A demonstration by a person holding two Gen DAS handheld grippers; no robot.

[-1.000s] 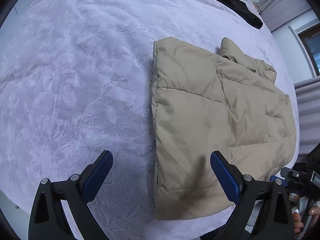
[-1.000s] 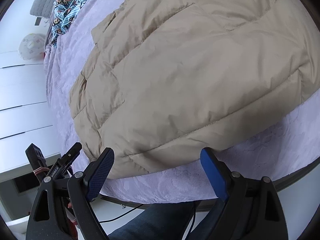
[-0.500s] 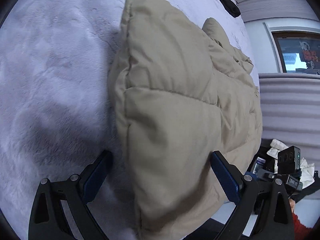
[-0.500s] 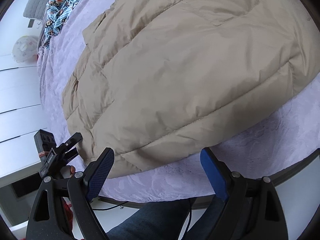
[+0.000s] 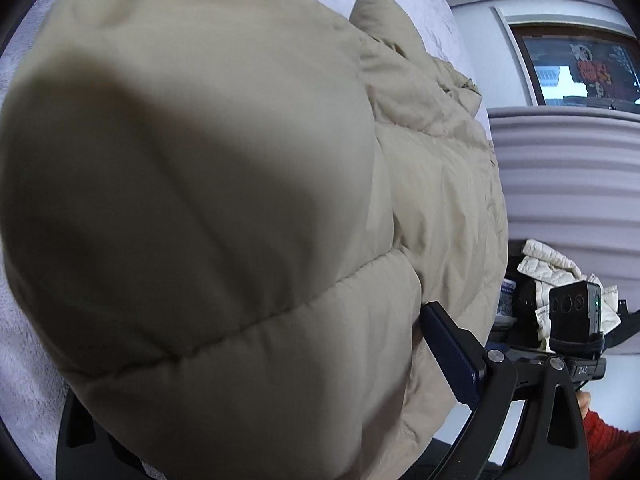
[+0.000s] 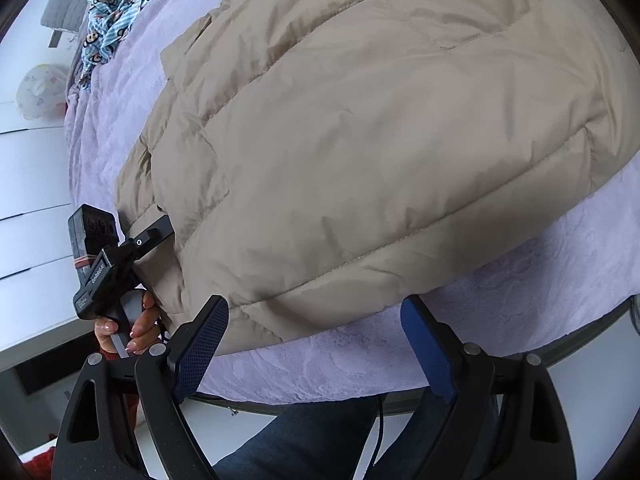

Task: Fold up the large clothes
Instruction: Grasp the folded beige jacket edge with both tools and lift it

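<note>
1. The left hand-held gripper is pushed right into the near-left corner of the beige puffer jacket. In its own view the padding bulges between the fingers and hides the left one; only the right blue pad shows. So I honestly can't tell whether it has clamped the fabric or is just wide around it.

2. The right hand-held gripper is spread wide with nothing between its pads. It hangs off the bed's edge, just short of the jacket's near hem, with the hem roughly centred between the fingers.

3. The jacket lies on the lilac blanket covering the bed, already bundled into a thick block. Its near hem runs along the bed's near edge, and its far end bunches up toward the wall.

4. My guess at why the two are set like this: one tool at each near corner of the jacket, so the hem can be lifted evenly and carried over for another fold. The left one is buried deep because puffy fill needs a big bite.

5. Away from the jacket: a cartoon-print cloth sits far up the bed on its left side, and a white quilted garment lies off the bed beyond its right side.
</note>
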